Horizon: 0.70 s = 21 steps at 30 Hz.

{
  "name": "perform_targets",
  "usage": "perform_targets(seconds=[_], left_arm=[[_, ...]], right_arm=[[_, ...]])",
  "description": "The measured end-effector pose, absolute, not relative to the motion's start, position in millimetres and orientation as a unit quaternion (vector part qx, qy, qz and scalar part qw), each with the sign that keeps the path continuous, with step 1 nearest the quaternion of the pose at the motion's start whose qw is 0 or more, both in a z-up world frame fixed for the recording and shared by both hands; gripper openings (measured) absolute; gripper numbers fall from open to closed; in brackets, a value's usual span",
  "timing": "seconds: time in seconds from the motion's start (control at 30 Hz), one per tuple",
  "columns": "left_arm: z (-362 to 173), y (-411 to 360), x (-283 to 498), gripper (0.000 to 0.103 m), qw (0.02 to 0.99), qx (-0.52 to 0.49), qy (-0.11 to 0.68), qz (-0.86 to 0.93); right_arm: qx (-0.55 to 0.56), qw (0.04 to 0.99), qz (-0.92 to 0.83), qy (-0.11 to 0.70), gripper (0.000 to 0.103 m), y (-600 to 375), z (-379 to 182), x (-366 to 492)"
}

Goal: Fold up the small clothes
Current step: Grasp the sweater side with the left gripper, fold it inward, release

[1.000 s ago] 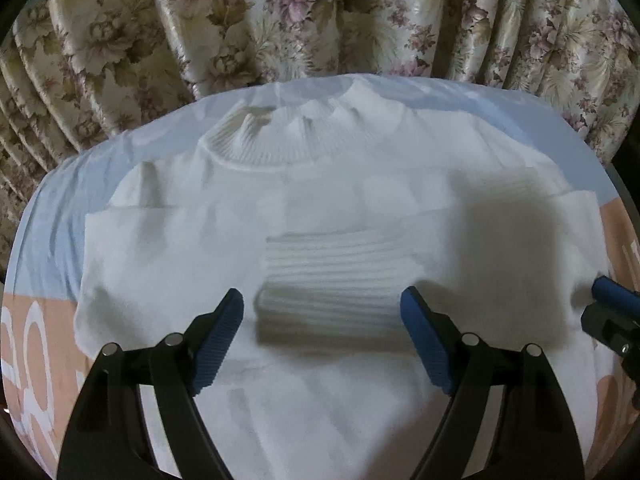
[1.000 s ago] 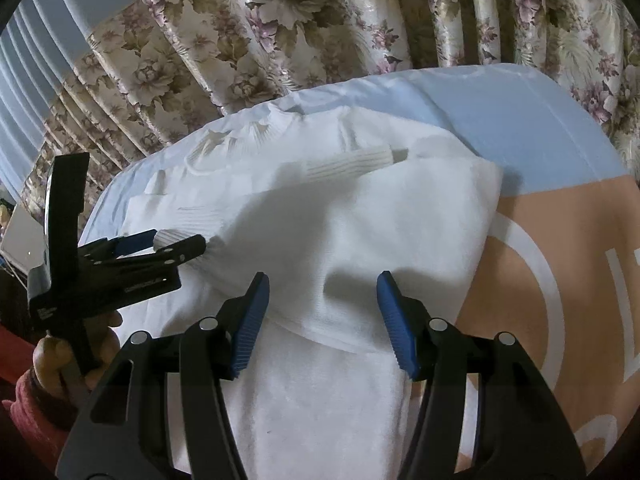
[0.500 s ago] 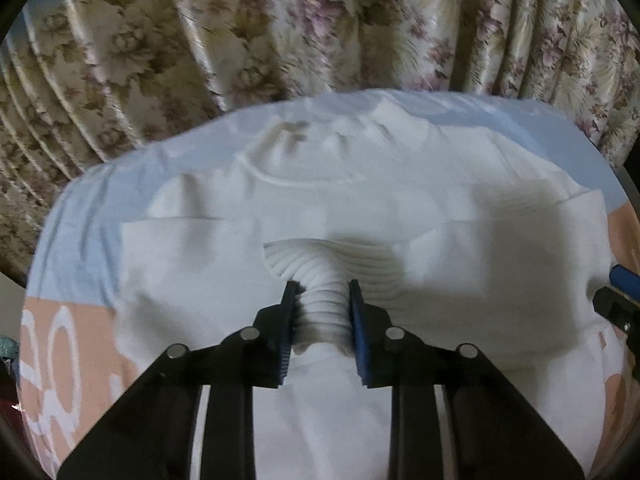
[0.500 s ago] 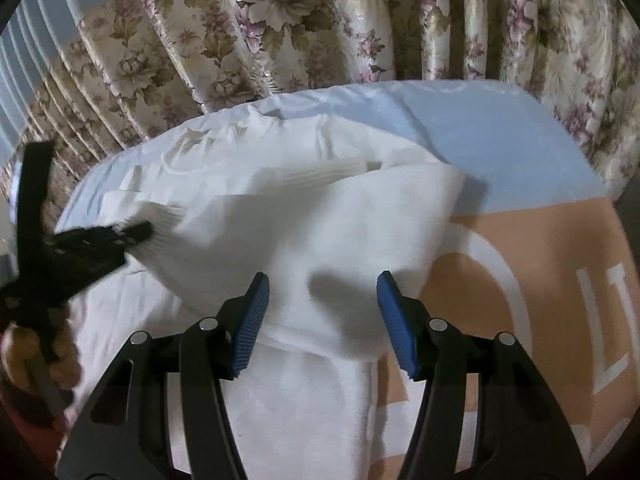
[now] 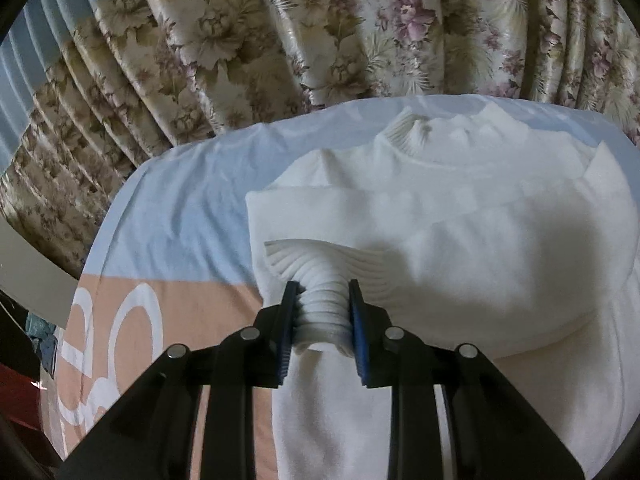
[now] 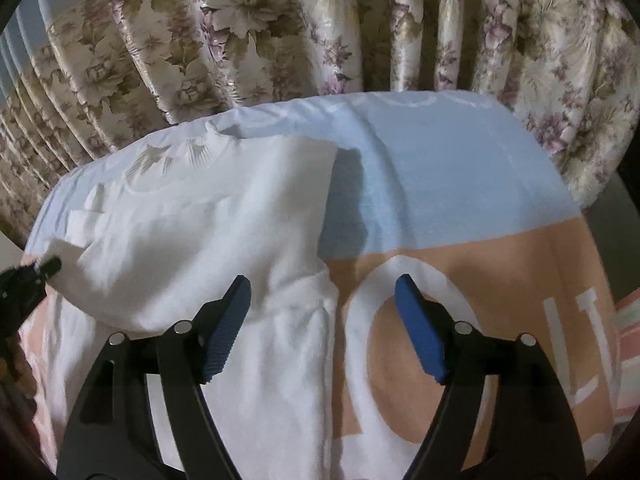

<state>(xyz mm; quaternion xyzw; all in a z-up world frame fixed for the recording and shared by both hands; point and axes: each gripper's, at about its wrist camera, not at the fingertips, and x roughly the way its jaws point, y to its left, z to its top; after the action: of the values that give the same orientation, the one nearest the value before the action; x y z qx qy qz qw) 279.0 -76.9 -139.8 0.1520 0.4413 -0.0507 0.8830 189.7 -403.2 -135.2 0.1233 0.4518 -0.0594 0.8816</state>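
Observation:
A white knit sweater (image 5: 460, 240) lies on the bed, its ribbed collar (image 5: 432, 136) at the far side. My left gripper (image 5: 322, 312) is shut on the ribbed sleeve cuff (image 5: 320, 296) and holds the sleeve stretched across the sweater's body toward its left edge. In the right wrist view the sweater (image 6: 208, 240) fills the left half, and the left gripper (image 6: 28, 276) shows at the far left with the cuff. My right gripper (image 6: 322, 320) is open and empty, low over the sweater's right edge.
The bed sheet (image 5: 176, 240) is light blue at the far side and orange with white letters (image 6: 400, 320) nearer. A floral curtain (image 5: 320, 28) hangs close behind the bed. The bed's left edge (image 5: 52, 272) drops to a dark floor.
My left gripper closed on the sleeve cuff and pulled it left across the sweater. My right gripper moved right to the sweater's edge and stayed open.

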Motion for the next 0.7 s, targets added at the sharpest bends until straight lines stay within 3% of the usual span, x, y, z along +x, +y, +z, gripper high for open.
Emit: perform_targets(seconds=[0.2, 0.23, 0.3, 0.33, 0.37, 0.57, 0.7], left_arm=[[-136.4, -74.3, 285.7, 0.026, 0.889, 0.129, 0.436, -0.058], [-135.8, -73.9, 285.8, 0.026, 0.889, 0.125, 0.436, -0.059], [-133.1, -70.9, 290.2, 0.026, 0.891, 0.11, 0.436, -0.06], [-132.1, -69.0, 292.8, 0.026, 0.892, 0.106, 0.435, -0.06], [-131.1, -66.9, 296.5, 0.026, 0.894, 0.101, 0.432, -0.061], [-116.2, -57.7, 303.5, 0.026, 0.914, 0.097, 0.389, -0.057], [-138.5, -49.7, 321.2, 0.026, 0.899, 0.105, 0.423, -0.046]], right_arm=[[0.11, 0.883, -0.027, 0.456, 0.072, -385.2, -131.2, 217.8], [0.104, 0.882, -0.025, 0.459, 0.066, -382.7, -132.5, 225.0], [0.094, 0.876, -0.026, 0.472, 0.045, -381.2, -141.0, 244.0], [0.09, 0.872, -0.037, 0.48, 0.027, -383.2, -147.1, 251.8], [0.089, 0.872, -0.042, 0.479, 0.016, -384.9, -149.3, 255.9], [0.072, 0.897, -0.044, 0.433, 0.009, -378.1, -133.3, 265.1], [0.085, 0.896, -0.035, 0.434, 0.008, -375.9, -140.9, 274.4]])
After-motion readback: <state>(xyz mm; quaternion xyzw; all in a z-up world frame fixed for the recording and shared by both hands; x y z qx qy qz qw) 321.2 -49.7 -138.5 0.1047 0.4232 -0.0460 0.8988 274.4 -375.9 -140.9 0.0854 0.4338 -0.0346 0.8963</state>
